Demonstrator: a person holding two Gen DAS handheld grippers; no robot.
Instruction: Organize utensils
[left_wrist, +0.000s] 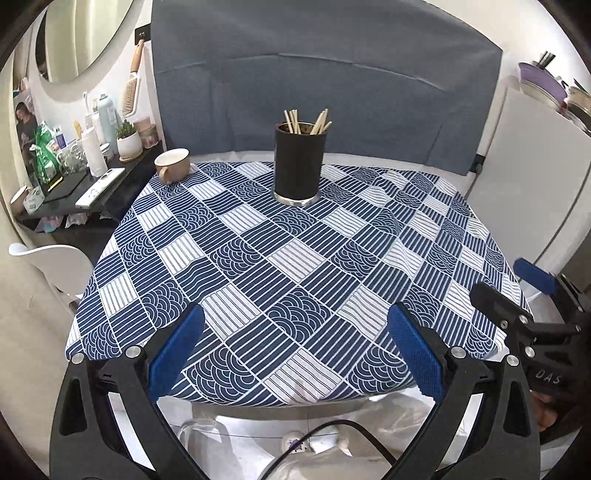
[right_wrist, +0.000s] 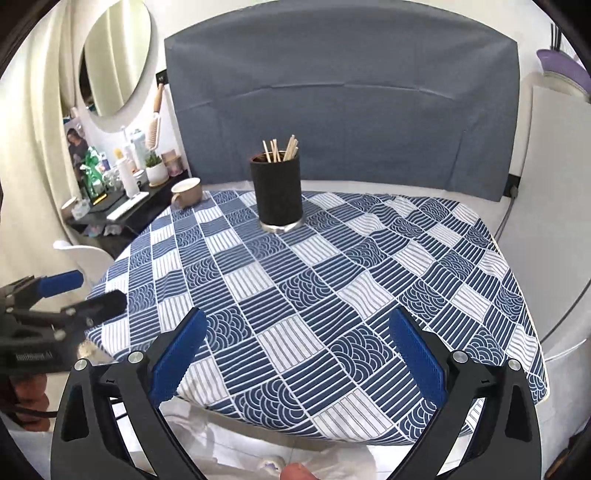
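A black cylindrical holder (left_wrist: 299, 164) (right_wrist: 277, 192) stands upright at the far middle of the table, with several wooden chopsticks (left_wrist: 306, 122) (right_wrist: 280, 149) sticking out of it. My left gripper (left_wrist: 295, 350) hangs open over the table's near edge, nothing between its blue pads (left_wrist: 177, 354). My right gripper (right_wrist: 297, 354) is also open and empty over the near edge. Each gripper shows in the other's view: the right gripper (left_wrist: 517, 284) at the right side, the left gripper (right_wrist: 85, 291) at the left side.
A blue-and-white patterned cloth (left_wrist: 295, 258) covers the table. A beige mug (left_wrist: 173, 165) (right_wrist: 187, 192) sits at its far left corner. A cluttered dark shelf (left_wrist: 74, 184) and a white chair (left_wrist: 51, 262) are left; a grey fabric panel (left_wrist: 314, 92) stands behind.
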